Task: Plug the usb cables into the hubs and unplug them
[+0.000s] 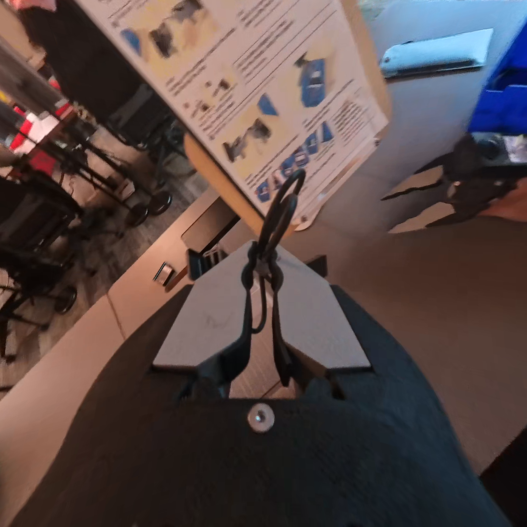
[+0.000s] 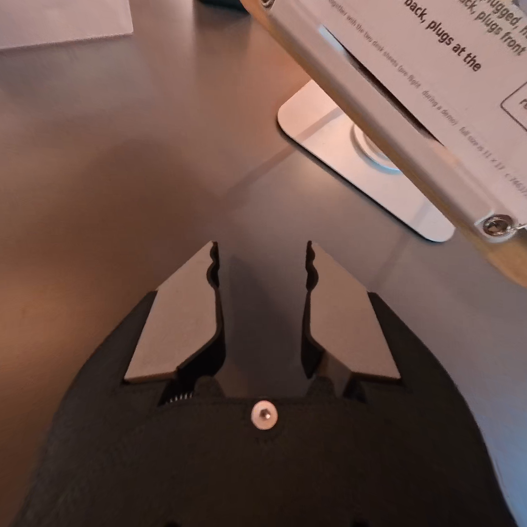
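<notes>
I am pinching the thin black looped usb cable (image 1: 281, 211) in my left gripper (image 1: 262, 271) for plugging — my right gripper (image 2: 262, 256) is hovering agape, empty, over the grey table (image 2: 142, 171)

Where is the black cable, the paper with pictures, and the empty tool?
Black cable (image 1: 285, 196): left wrist view, on its loop.
Paper with pictures (image 1: 256, 85): left wrist view, mid-sheet.
Empty tool (image 2: 262, 248): right wrist view, between its tips.

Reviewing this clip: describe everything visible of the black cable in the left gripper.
The black cable is thin, round and looks rubbery. It is folded into a narrow double loop that sticks out past the fingertips of the left gripper, which is shut on it. A strand runs back between the fingers. Nothing else touches it. No plug end is clearly visible.
</notes>
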The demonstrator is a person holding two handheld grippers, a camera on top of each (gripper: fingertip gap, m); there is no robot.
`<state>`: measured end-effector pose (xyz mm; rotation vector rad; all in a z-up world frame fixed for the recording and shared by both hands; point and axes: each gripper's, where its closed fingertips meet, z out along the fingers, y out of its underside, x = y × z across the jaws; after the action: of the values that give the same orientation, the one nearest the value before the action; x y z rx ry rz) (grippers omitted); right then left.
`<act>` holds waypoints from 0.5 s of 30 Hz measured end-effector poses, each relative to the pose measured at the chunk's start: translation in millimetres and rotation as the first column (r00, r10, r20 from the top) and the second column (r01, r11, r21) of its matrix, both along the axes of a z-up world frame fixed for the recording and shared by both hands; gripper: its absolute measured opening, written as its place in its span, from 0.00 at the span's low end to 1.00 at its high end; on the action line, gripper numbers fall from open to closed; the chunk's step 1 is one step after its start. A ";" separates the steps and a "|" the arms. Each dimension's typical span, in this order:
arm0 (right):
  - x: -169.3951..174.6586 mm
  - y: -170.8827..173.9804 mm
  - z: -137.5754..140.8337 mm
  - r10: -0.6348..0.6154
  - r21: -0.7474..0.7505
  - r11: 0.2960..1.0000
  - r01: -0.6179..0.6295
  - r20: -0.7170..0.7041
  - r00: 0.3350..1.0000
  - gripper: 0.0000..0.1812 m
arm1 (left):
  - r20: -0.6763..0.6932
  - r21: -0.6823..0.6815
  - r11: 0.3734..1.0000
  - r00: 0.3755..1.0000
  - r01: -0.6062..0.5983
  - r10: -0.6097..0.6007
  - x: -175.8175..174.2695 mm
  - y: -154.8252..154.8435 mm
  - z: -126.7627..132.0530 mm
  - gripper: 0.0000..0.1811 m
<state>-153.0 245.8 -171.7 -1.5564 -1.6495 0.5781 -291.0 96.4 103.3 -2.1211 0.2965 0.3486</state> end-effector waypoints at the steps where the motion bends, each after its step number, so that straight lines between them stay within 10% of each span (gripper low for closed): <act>1: -0.4 -4.9 2.4 0.026 -0.042 0.999 -0.026 -0.017 1.000 0.35 | -0.005 -0.007 0.999 0.999 0.037 -0.037 13.9 5.9 -5.1 0.02; 7: 15.1 -87.0 77.3 0.427 -0.185 0.833 -0.522 -0.384 0.819 0.29 | -0.038 -0.083 0.973 0.975 0.217 -0.221 77.6 37.0 -39.0 0.03; 15: 10.7 -106.8 69.1 0.472 -0.052 0.855 -0.517 -0.338 0.814 0.34 | -0.159 -0.122 0.821 0.806 0.558 -0.571 153.1 31.6 -54.8 0.03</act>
<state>-142.3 139.0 -102.5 -1.0375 -1.7897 1.1814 -138.0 127.9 48.6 -1.9529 1.0427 0.1826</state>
